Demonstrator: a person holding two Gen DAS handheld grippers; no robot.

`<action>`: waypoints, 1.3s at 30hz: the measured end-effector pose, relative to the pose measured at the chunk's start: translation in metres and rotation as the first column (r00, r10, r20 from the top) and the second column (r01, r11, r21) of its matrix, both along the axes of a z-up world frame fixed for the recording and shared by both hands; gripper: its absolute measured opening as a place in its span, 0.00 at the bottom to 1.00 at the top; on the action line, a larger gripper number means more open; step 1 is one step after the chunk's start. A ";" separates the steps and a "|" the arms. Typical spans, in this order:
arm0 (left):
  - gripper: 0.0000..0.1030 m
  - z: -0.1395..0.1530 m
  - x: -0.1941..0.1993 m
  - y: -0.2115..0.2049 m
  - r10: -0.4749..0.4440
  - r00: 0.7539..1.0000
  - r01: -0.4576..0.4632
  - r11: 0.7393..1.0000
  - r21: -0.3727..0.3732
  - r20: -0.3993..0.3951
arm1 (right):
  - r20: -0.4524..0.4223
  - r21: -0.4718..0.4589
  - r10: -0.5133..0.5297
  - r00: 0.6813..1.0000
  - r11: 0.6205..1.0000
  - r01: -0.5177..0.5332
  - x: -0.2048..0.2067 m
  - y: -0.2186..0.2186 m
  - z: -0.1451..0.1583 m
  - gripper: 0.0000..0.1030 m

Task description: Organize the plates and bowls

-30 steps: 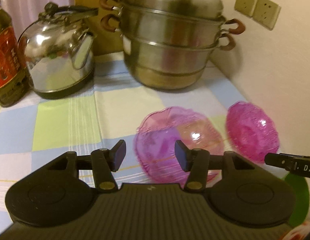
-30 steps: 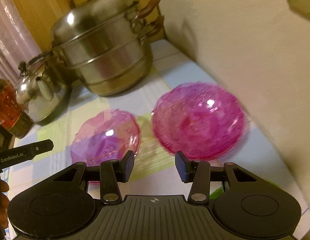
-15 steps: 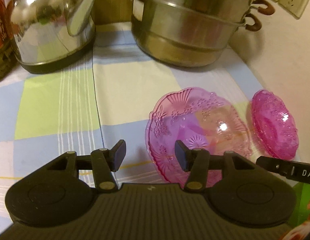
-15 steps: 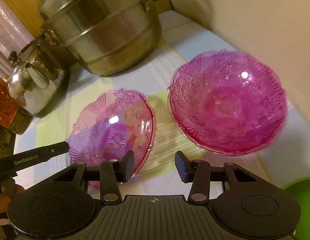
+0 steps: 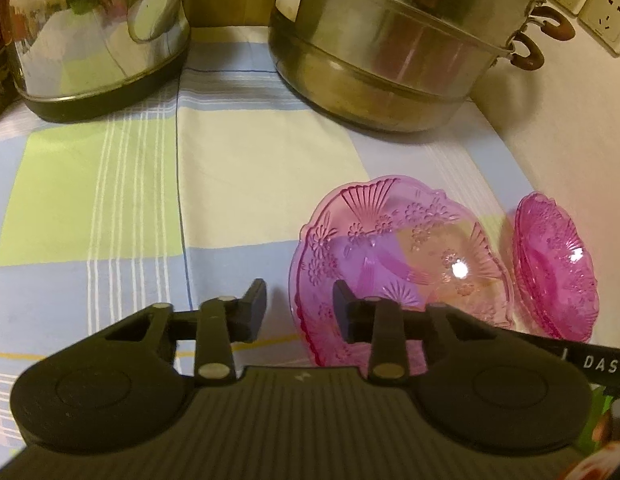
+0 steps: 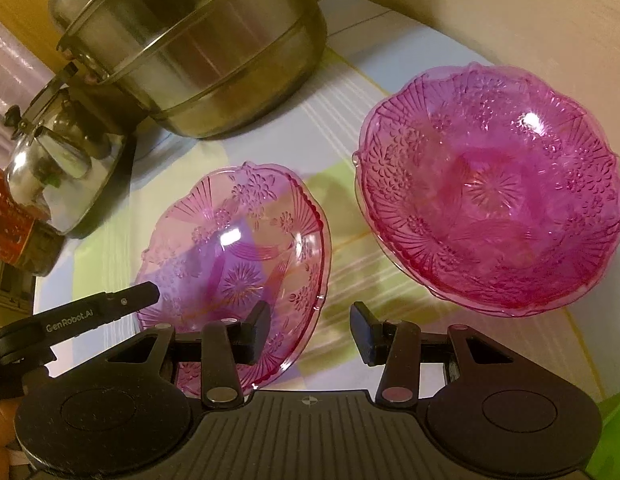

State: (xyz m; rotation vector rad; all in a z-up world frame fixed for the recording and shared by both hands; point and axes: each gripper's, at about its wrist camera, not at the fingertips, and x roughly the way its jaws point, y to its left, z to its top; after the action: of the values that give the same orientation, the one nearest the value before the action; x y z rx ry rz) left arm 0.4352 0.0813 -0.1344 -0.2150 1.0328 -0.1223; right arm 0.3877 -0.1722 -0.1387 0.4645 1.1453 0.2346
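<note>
While the left gripper (image 5: 299, 312) is closing, the near rim of the pale dish (image 5: 402, 268) sits between its fingers, one inside the dish and one outside. The pads do not seem to press on the rim yet, though the view there is poor.

The right gripper (image 6: 310, 330) is partly open and holds nothing. It hangs over the cloth (image 6: 342, 248), between the pale dish and the dark dish (image 6: 490, 188). Both dishes sit on the cloth, close but apart, with the dark one next to the wall (image 6: 530, 12).

Here is what could go wrong. The rim is thin, wavy and shiny, so the pads may slip off it. A grip on one edge only would let the dish tip and hang down when it goes up. Then it could drop, or bang the dark dish and chip it. The big pot (image 5: 390, 48) and the kettle (image 5: 97, 28) stand close behind, so a wide swing could hit them. The two grippers are also near each other and could bump. If the right one comes down now, it will pinch cloth, not a dish.
</note>
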 end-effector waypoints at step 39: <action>0.09 0.058 -0.022 -0.017 -0.036 0.997 0.034 0.999 0.026 0.069 | 0.101 -0.003 0.016 0.995 1.000 -0.016 -0.017 -0.012 0.050 0.12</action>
State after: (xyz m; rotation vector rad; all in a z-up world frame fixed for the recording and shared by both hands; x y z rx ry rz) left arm 0.4133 0.0641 -0.0762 -0.1690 0.9690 -0.1479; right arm 0.3709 -0.1842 -0.0883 0.4367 1.0504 0.2678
